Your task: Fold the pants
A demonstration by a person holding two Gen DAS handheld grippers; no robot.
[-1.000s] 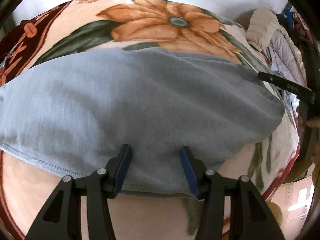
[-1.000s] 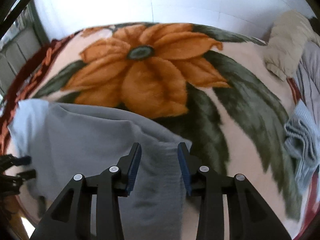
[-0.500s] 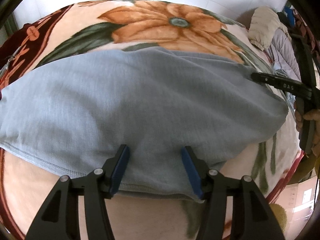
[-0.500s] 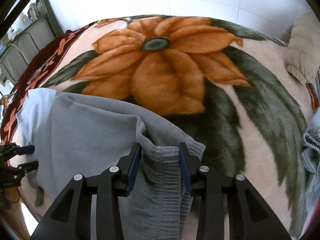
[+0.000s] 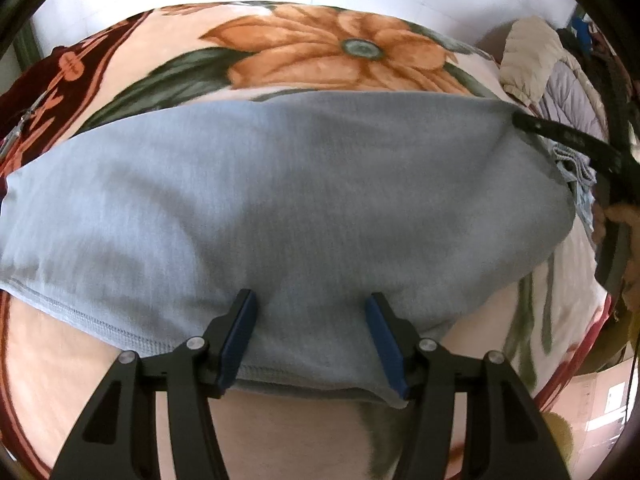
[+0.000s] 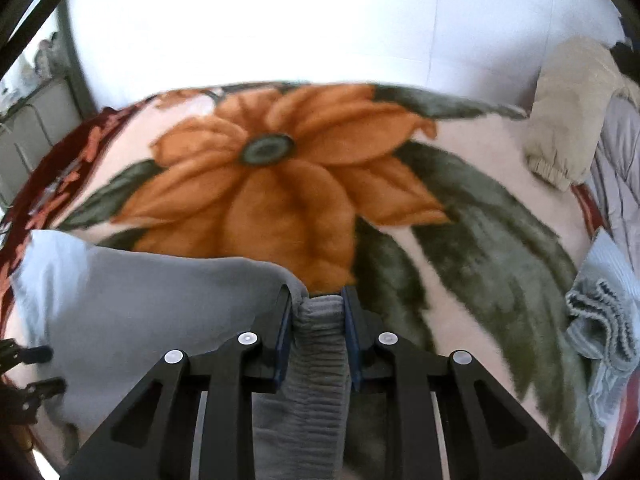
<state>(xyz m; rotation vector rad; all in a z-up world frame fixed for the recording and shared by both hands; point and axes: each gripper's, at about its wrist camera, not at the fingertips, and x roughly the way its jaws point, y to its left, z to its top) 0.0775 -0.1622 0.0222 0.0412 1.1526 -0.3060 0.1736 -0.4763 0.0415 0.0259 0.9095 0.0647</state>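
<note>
Light grey-blue pants lie spread across a floral blanket. My left gripper stands open over the near hem, its blue pads apart with the flat cloth between them. In the right wrist view the pants reach in from the left and the ribbed waistband runs up between the pads. My right gripper is closing and its pads pinch that band. The right gripper also shows at the right edge of the left wrist view, and the left gripper at the far left of the right wrist view.
A beige garment and a grey quilted cover lie at the bed's right end. A light blue knitted cloth lies on the blanket at the right. A white wall stands behind. A hand shows at the right edge.
The right gripper's jaws have narrowed onto the ribbed waistband, which now stands bunched between the pads. The left gripper's jaws have spread slightly and it has stayed over the hem.
</note>
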